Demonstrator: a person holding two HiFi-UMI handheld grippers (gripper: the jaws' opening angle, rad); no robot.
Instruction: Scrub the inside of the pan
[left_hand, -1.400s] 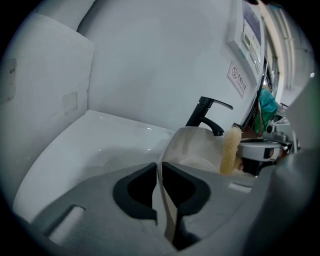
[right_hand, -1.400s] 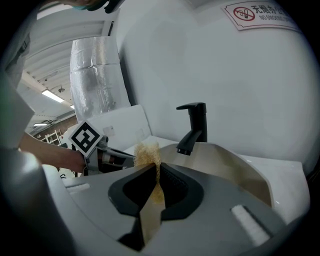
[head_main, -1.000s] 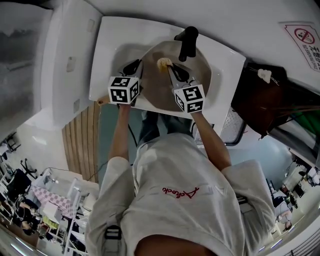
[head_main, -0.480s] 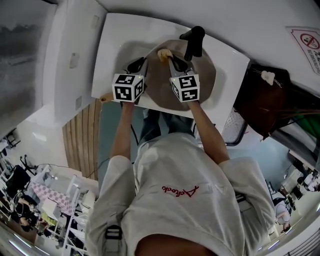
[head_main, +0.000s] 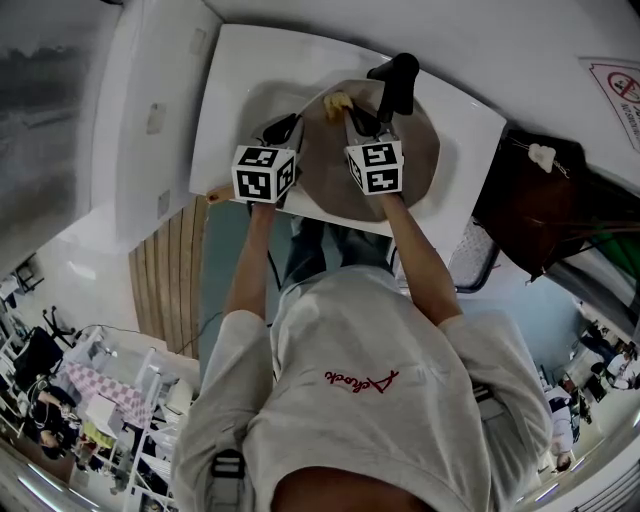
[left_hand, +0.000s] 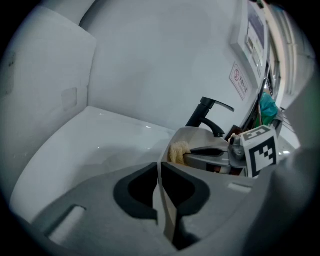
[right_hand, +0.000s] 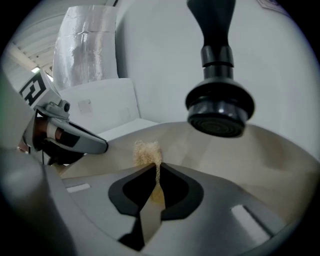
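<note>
A round tan pan (head_main: 405, 160) lies tilted in the white sink (head_main: 240, 80), under the black faucet (head_main: 397, 80). My left gripper (head_main: 283, 130) is shut on the pan's thin left rim (left_hand: 161, 167), which stands edge-on between the jaws. My right gripper (head_main: 352, 115) is shut on a small yellowish sponge (head_main: 337, 101), whose tuft (right_hand: 147, 151) pokes past the fingertips and rests on the pan's inner wall (right_hand: 260, 155) near the far left rim. In the left gripper view the sponge (left_hand: 178, 151) and right gripper (left_hand: 212, 155) show just beyond the rim.
The faucet's round spray head (right_hand: 220, 107) hangs close above the right gripper. A white wall panel (head_main: 150, 110) flanks the sink's left. A dark bag (head_main: 525, 195) sits to the right, wooden slats (head_main: 175, 270) below left.
The right gripper has carried the sponge up the pan's inner wall toward the far rim by the faucet. The left gripper keeps its hold on the rim.
</note>
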